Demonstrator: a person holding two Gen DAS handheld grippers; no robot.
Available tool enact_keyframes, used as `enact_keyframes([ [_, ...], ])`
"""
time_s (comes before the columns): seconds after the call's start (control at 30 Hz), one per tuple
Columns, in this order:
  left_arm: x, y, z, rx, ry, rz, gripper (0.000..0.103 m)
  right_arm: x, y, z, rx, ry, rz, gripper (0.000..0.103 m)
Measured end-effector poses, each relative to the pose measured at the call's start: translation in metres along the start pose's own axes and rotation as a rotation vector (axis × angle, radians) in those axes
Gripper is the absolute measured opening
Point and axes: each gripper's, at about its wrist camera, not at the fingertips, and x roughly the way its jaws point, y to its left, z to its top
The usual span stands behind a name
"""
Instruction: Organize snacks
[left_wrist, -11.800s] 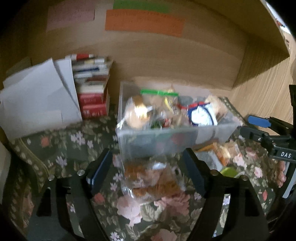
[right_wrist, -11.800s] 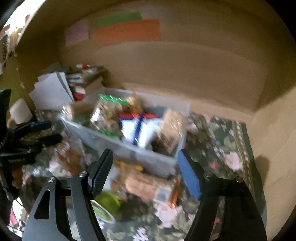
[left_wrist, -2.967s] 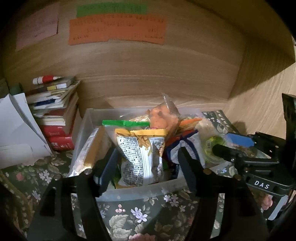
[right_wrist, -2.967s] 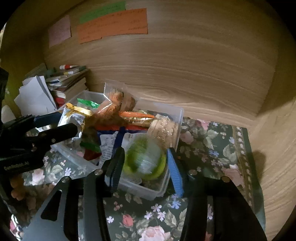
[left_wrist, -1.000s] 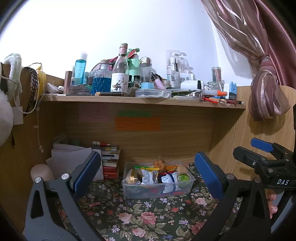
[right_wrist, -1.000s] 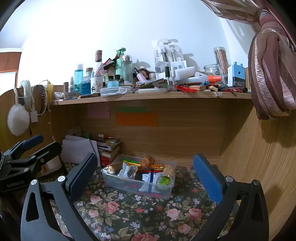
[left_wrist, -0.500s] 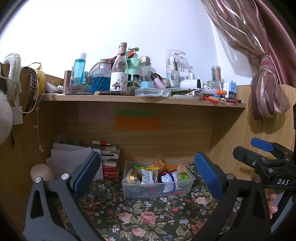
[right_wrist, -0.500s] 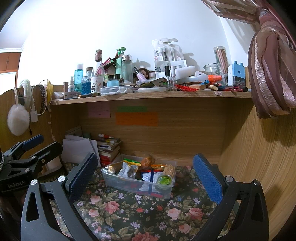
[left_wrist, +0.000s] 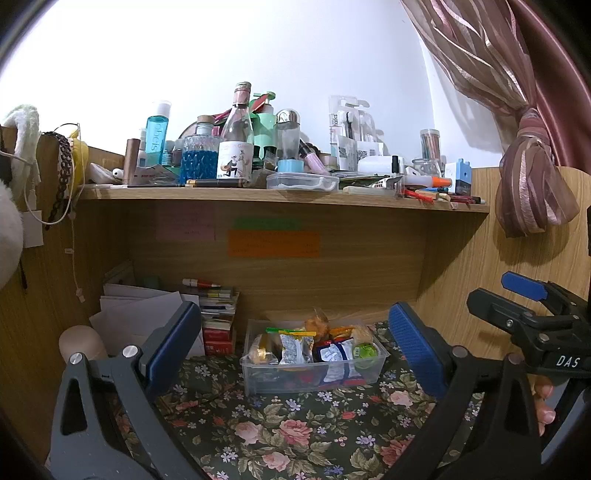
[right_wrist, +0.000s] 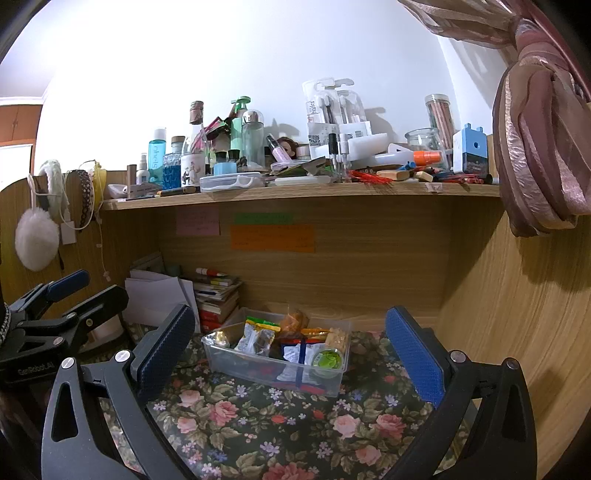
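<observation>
Under a cluttered wooden shelf (left_wrist: 280, 199), the left wrist view shows the clear bin (left_wrist: 314, 373) on the floral cloth (left_wrist: 295, 435), straight ahead and well beyond the spread, empty left gripper (left_wrist: 295, 347). The right wrist view has the bin's long axis slanting, snack packets (right_wrist: 258, 338) upright inside, right gripper (right_wrist: 291, 347) equally wide, holding nothing.

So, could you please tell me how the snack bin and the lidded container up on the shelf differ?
The snack bin sits on the floral cloth, open-topped and packed with snacks. The lidded container rests on the shelf, closed and much shallower. Both are clear plastic.
</observation>
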Motion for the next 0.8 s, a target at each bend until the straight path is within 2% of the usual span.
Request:
enact_keyframes([
  [0.8,0.0023,0.0050,0.0004,0.000,0.009,-0.037,0.103,-0.0001,0.0010,-0.0005,-0.001,-0.001,-0.003,0.103],
])
